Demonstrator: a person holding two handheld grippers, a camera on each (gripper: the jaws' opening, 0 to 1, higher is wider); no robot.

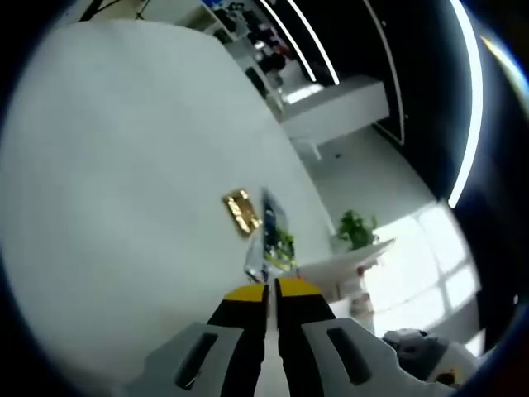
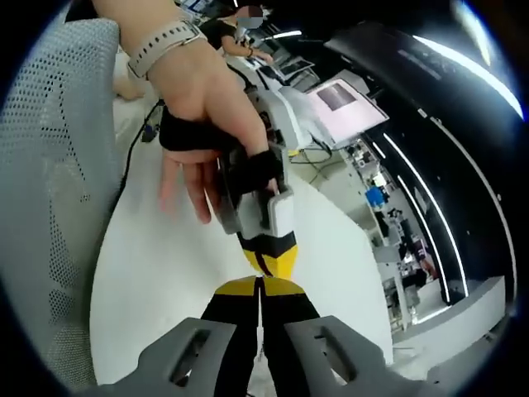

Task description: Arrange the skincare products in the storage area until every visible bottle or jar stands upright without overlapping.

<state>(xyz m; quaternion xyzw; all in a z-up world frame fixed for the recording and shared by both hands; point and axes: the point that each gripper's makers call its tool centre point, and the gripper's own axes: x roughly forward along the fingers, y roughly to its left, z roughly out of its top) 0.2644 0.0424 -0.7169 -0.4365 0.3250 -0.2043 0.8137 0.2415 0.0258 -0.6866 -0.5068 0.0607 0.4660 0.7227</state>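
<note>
In the left gripper view, the left gripper [image 1: 271, 289] rises from the bottom edge with its two black, yellow-tipped jaws pressed together, nothing between them — closed and empty. It points across the white bench [image 1: 124, 165], which tilts steeply through the view because the hand is rolled. Just beyond the jaw tips lies a small cluster of skincare products [image 1: 271, 240]: blurred, bluish and green packaging, lying rather than standing as far as can be told. Just beside it on the left sits a gold-coloured item [image 1: 241, 212], flat on the bench; its type cannot be told. Far off to the right stand a green potted plant [image 1: 355, 227] and bright windows [image 1: 421, 265].

In the right gripper view, the right gripper [image 2: 260, 285] likewise shows its jaws shut tight with nothing held. Directly ahead, tip to tip and nearly touching, is the left gripper, held from above by the person's hand [image 2: 207, 124]. The wrist bends downward, fingers wrapped around the grey handle, and a pale watch strap [image 2: 161, 45] circles the wrist. A grey mesh chair back [image 2: 50, 165] stands at the left — the white bench lies beneath both grippers.
</note>
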